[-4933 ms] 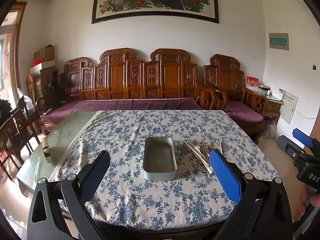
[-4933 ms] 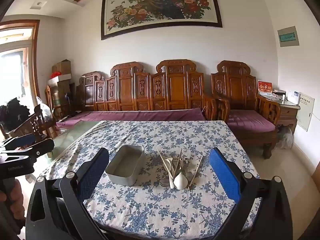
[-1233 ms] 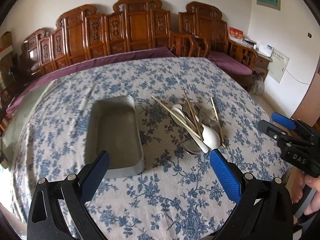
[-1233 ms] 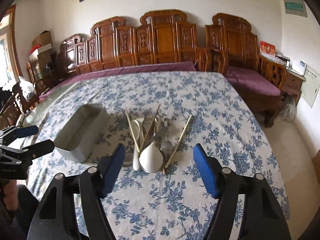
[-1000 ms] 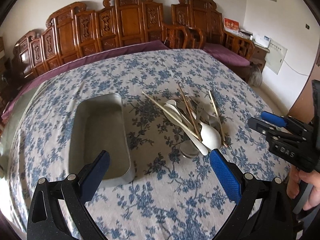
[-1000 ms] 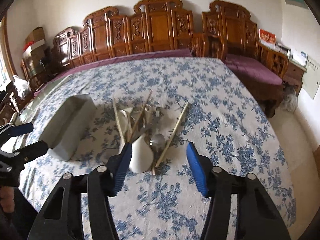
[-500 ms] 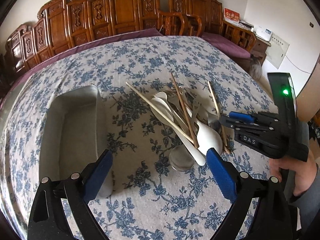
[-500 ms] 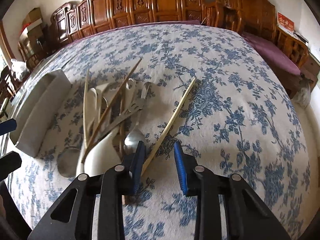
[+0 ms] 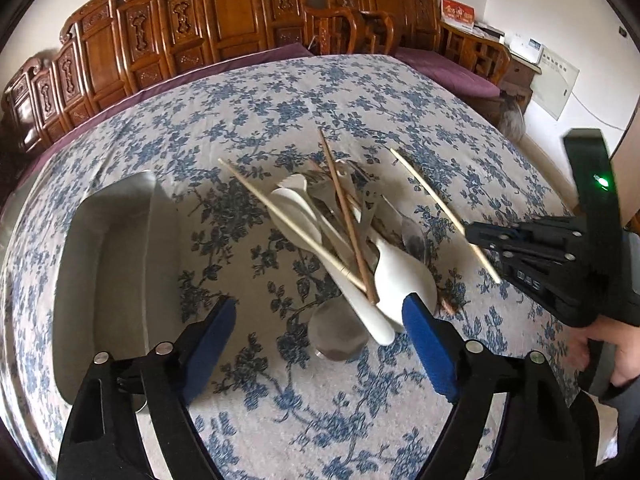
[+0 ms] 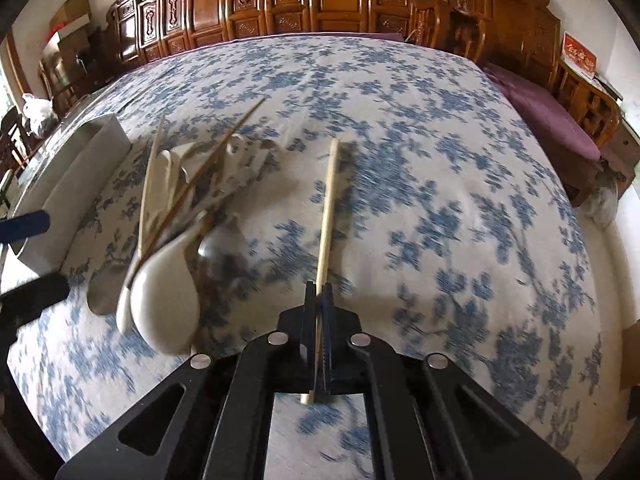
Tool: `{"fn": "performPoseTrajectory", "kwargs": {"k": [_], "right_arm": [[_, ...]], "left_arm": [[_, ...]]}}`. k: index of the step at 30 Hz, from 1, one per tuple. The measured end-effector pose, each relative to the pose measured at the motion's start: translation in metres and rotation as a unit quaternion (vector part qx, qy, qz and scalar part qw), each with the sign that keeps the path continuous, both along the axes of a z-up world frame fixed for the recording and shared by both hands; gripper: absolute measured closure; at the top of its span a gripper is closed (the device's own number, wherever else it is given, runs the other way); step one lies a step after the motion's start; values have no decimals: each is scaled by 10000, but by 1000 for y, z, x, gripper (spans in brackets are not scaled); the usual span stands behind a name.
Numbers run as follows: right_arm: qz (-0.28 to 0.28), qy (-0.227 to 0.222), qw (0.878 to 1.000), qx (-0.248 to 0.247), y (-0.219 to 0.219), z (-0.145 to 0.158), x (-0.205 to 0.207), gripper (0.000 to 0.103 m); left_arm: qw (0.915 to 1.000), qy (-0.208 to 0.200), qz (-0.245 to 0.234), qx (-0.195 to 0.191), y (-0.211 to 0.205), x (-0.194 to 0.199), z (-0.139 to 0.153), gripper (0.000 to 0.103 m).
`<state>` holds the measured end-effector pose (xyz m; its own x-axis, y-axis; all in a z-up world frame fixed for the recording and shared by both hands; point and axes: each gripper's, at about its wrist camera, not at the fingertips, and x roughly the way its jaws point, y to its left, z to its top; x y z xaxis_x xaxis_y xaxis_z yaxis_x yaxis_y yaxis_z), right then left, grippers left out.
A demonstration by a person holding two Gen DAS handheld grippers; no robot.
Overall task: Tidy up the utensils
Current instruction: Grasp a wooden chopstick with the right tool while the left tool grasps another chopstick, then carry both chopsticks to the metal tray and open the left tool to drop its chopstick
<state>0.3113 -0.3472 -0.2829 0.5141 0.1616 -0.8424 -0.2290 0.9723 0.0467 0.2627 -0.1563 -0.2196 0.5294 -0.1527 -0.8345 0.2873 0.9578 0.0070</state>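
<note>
A heap of utensils lies mid-table: white ceramic spoons (image 9: 400,276), wooden chopsticks (image 9: 348,224), a metal spoon (image 9: 336,334) and forks. A metal tray (image 9: 116,240) stands empty to its left. My left gripper (image 9: 320,308) hovers over the near end of the heap. Its jaws are closing, with the metal spoon's bowl below the gap and no pad touching anything. My right gripper (image 10: 318,296) is shut on the near end of a pale chopstick (image 10: 328,208), which lies apart to the right of the heap. The left wrist view shows the same gripper (image 9: 472,236) on that chopstick (image 9: 432,196).
A blue floral cloth (image 9: 320,92) covers the table. A carved wooden bench (image 9: 224,12) with purple cushions runs behind it. A person's hand (image 9: 612,356) holds the right gripper at the table's right edge. The tray (image 10: 76,184) sits left of the heap.
Both grippers have dropped closer to the heap. The right jaws have closed onto the pale chopstick's near end. The left jaws have narrowed a little.
</note>
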Motion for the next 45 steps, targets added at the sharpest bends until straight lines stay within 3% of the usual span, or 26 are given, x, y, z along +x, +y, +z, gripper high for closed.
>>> {"fn": "performPoseTrajectory", "kwargs": {"k": [8,15,17,20,21,22,45], "right_arm": [[-10,-67,9999,111,-15,-1,-1,100],[76,-139,9999,25,-13,-1,-3,100],[78,-161,9998,16,-13,-1,-3,99],[73,-165,9998,11,-13,-1,-3,99],[70,-167,9998,20,-13,-2,-3,99],[68,-174,9998,21,-13,-2,-3,99],[-85,-228,9997,1,-12,5,-7,102]], "left_arm": [[9997,168,-131,136,-26,30,-14,53],[9991,381,-156,79,-36,51,-25,72],[9987,473,-112,128,-37,56,-30,82],[9988,454,-82,167,-36,57,-32,84],[9987,451,-74,206,-36,57,-33,88],[9987,481,-86,174,-35,57,-33,99],[9999,100,-138,-4,-18,36,1,100]]}}
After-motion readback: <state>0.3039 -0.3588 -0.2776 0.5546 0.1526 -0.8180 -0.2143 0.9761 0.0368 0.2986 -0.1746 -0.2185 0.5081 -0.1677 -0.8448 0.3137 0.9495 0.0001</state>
